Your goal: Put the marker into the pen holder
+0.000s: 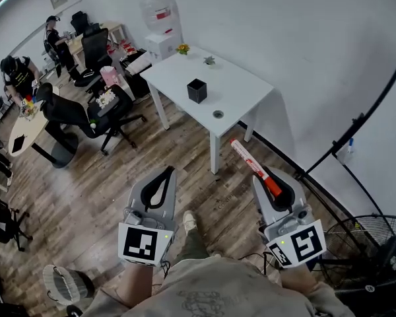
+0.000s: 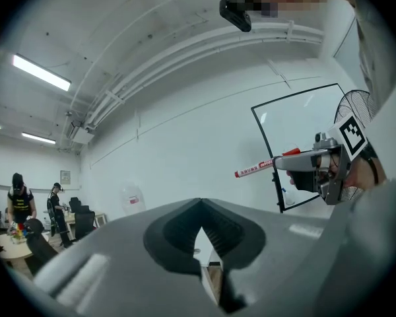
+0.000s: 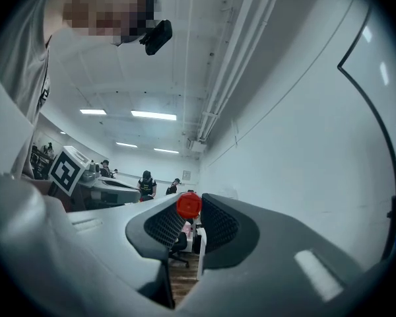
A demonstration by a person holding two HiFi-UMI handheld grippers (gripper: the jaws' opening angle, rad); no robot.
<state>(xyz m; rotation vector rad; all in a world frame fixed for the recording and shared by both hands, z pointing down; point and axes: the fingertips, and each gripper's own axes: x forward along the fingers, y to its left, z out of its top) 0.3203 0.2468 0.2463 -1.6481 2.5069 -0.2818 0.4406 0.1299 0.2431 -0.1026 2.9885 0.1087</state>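
My right gripper [image 1: 272, 181] is shut on a red-and-white marker [image 1: 254, 166] that sticks out forward past its tips; its red end [image 3: 189, 205] sits between the jaws in the right gripper view. The left gripper [image 1: 163, 176] is shut with nothing in it, held at the lower left. From the left gripper view the marker [image 2: 259, 168] shows in the other gripper [image 2: 297, 162] at the right. The black square pen holder [image 1: 197, 90] stands on the white table [image 1: 241, 91], well ahead of both grippers.
A small round item [image 1: 218, 114] lies near the table's front edge, and small plants [image 1: 183, 48] stand at its back. Office chairs [image 1: 96, 114] and desks with people are at the left. A fan [image 1: 376, 253] and a black frame [image 1: 356, 127] stand at the right.
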